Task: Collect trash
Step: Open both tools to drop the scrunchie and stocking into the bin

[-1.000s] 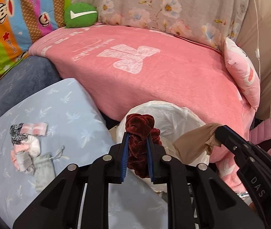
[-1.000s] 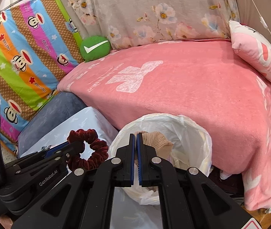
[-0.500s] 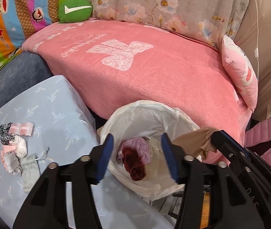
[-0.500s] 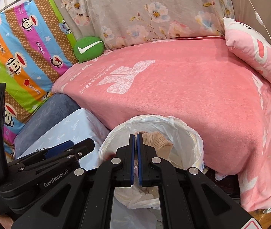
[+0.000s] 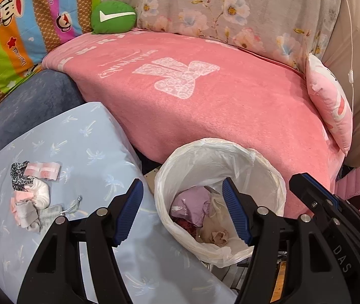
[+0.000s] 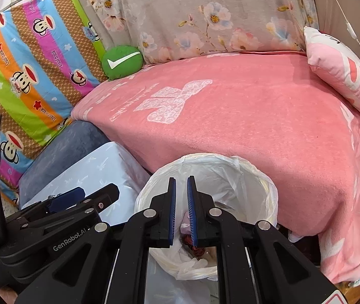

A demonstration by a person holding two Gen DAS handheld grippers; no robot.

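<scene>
Left wrist: open left claw (image 5: 183,212) straddles the bin's near rim (image 5: 174,230).

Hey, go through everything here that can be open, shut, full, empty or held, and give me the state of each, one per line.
left hand-held gripper: open, jaws just opening, holding nothing.
right hand-held gripper: slightly open, jaws just opening, nothing between them.
trash bin: open top, lined with a white bag, partly filled.
dark red scrunchie: lying inside the bin.
beige cloth: lying inside the bin.
small clothing pile: loose on the light blue cushion.
</scene>
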